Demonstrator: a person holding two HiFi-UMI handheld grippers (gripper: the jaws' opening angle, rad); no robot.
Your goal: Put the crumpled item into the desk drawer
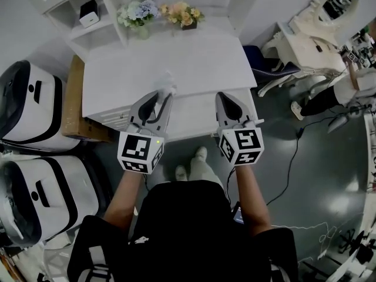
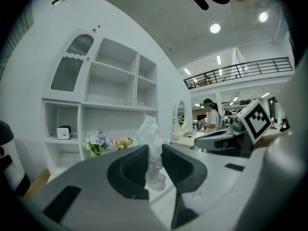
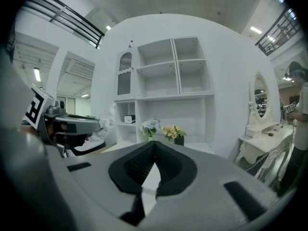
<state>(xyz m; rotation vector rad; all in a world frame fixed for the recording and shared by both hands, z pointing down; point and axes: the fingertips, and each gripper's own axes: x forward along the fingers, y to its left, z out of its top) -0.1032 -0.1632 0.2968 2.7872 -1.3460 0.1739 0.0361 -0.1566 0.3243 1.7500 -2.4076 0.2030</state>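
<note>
My left gripper (image 1: 167,94) is shut on a crumpled white item (image 1: 169,81), which sticks up between its dark pads (image 2: 132,170) in the left gripper view, crumpled item (image 2: 153,146). It hovers at the front edge of the white desk (image 1: 176,60). Below the desk's front, a pale panel that looks like the pulled-out drawer (image 1: 200,115) lies between the two grippers. My right gripper (image 1: 225,97) is to the right over that panel, shut with nothing in it (image 3: 154,150). In the right gripper view the left gripper (image 3: 72,125) and the crumpled item (image 3: 107,123) show at the left.
Two flower pots (image 1: 141,13) (image 1: 183,14) stand at the desk's back under white shelves (image 1: 88,10). A cardboard box (image 1: 73,98) and black-and-white machines (image 1: 29,101) crowd the left. A white vanity (image 1: 320,22), a person and a floor cable (image 1: 291,169) are at the right.
</note>
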